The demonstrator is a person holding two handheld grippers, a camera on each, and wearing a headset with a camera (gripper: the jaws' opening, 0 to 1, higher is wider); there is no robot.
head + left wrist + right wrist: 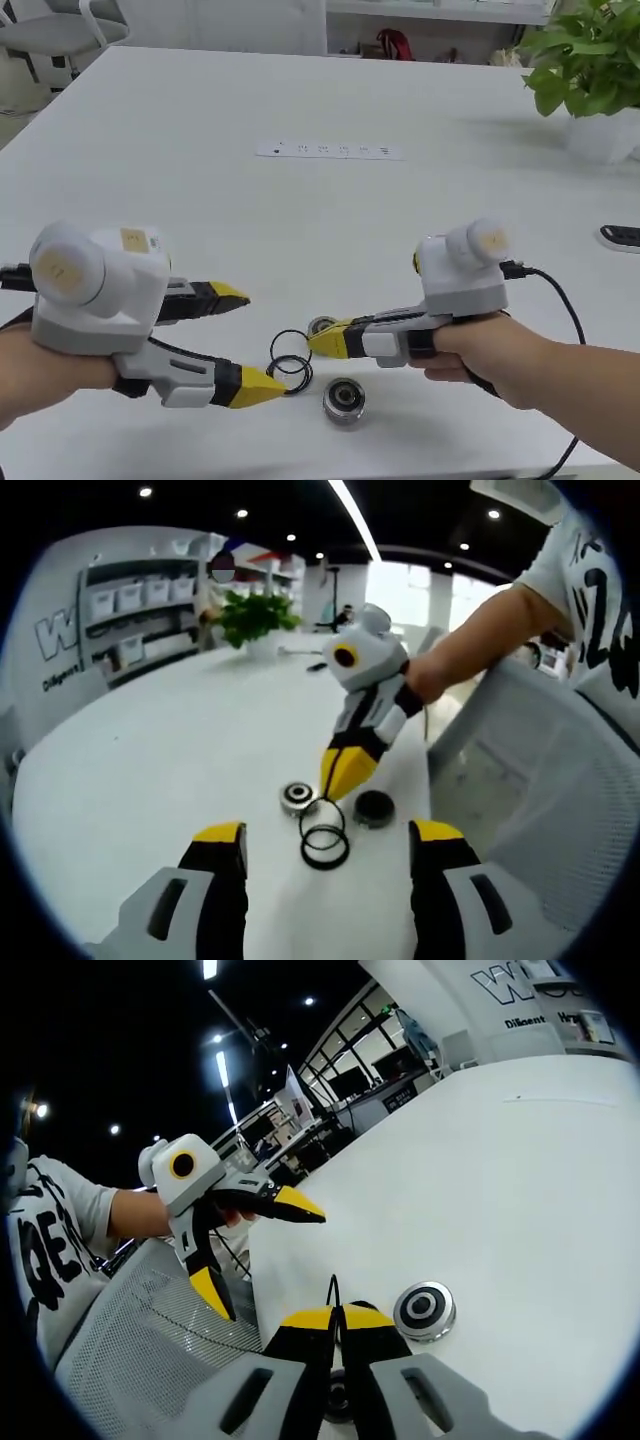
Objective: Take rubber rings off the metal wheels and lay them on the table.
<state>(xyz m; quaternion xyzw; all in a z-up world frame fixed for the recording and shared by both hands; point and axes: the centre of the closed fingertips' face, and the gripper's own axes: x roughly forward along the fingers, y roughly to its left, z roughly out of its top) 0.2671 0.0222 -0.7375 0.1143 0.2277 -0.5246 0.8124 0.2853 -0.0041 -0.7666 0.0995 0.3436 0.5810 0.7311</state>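
**Rubber rings** [292, 360]: two thin black loops are lying overlapped near the six o'clock edge of the white table [300, 170]. The lower ring [304, 852] is resting flat. The upper ring [306, 818] is reaching toward three o'clock, into the right tips.

**Right gripper** [325, 342]: it is coming in from three o'clock with its jaws pressed together. In its own view a thin black line is rising from between them, so it looks to be pinching the upper ring.

**Left gripper** [258, 340]: it is hanging at nine o'clock of the rings with its jaws wide apart, gripping nothing.

**Metal wheels**: the near wheel [343, 397] is sitting at five o'clock of the rings. The far wheel [320, 325] is sitting at one o'clock, partly behind the right tips. I cannot tell whether either is carrying a ring.

**Handling, as judged**: the rings are looking light, soft and stretchy. They are likely to flop or cling to the pads, so they are best pinched across the cord itself. The wheels are looking stiff, heavier and apt to roll, so they are best clamped across the rim while a ring is being peeled off.
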